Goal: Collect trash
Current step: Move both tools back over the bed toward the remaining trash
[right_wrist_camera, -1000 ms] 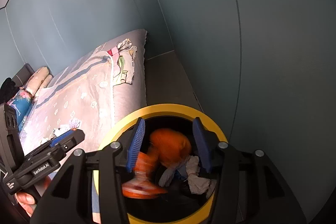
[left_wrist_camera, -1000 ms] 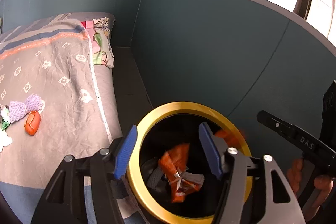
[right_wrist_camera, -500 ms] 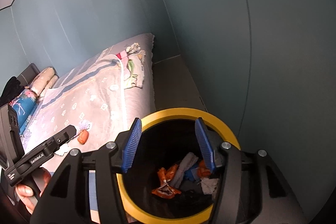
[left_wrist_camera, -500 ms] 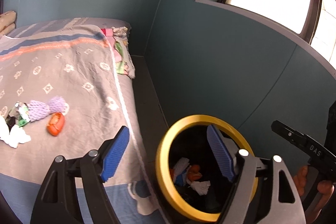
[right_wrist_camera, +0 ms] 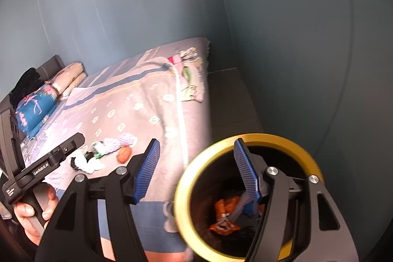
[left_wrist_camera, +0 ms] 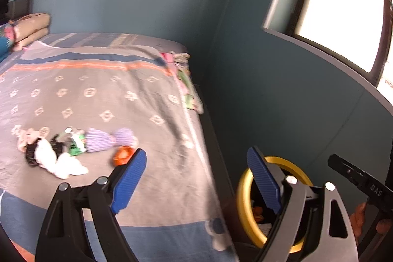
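Observation:
A small heap of trash lies on the bed: white tissue, a purple foam net, an orange scrap and a green wrapper. My left gripper hangs above the bed's edge to the right of the heap. Its jaws are opening, with nothing between them. The black bin with a yellow rim stands on the floor beside the bed. An orange wrapper and other scraps lie inside it. My right gripper hovers over the bin's left rim, jaws opening and empty.
The grey patterned blanket covers the bed, with pillows at its head and folded cloth at the far corner. A narrow strip of floor runs between the bed and the blue-green wall. A hand holds the left gripper's handle.
Orange wrappers dropped from both grippers into the bin. Both grippers then rose and swung left toward the bed, their jaws spreading wider. The trash heap has come into fuller view.

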Action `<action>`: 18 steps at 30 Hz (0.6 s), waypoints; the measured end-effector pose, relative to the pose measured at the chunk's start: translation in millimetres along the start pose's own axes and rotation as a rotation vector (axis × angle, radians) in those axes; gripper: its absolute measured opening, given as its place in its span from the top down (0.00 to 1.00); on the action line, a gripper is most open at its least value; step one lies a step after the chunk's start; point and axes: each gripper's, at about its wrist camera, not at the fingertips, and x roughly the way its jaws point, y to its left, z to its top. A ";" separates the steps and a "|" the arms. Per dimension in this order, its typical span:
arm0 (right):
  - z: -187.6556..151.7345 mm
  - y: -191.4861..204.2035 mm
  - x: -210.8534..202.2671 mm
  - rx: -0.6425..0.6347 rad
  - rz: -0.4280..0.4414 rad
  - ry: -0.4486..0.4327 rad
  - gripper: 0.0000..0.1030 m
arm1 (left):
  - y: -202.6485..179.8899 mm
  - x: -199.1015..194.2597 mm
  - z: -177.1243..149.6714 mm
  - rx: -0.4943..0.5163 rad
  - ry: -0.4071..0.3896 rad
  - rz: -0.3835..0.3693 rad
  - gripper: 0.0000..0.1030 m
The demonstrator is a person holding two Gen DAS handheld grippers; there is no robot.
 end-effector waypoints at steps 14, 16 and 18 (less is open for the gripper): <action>3.4 112.8 46.6 -0.138 0.129 0.071 0.37 | 123.6 -21.8 11.9 -0.105 -0.027 0.192 0.21; 2.8 126.6 51.8 -0.151 0.141 0.076 0.36 | 139.2 -24.0 13.0 -0.114 -0.032 0.219 0.21; 1.4 144.6 63.0 -0.178 0.149 0.081 0.36 | 158.5 -25.0 14.1 -0.128 -0.034 0.249 0.21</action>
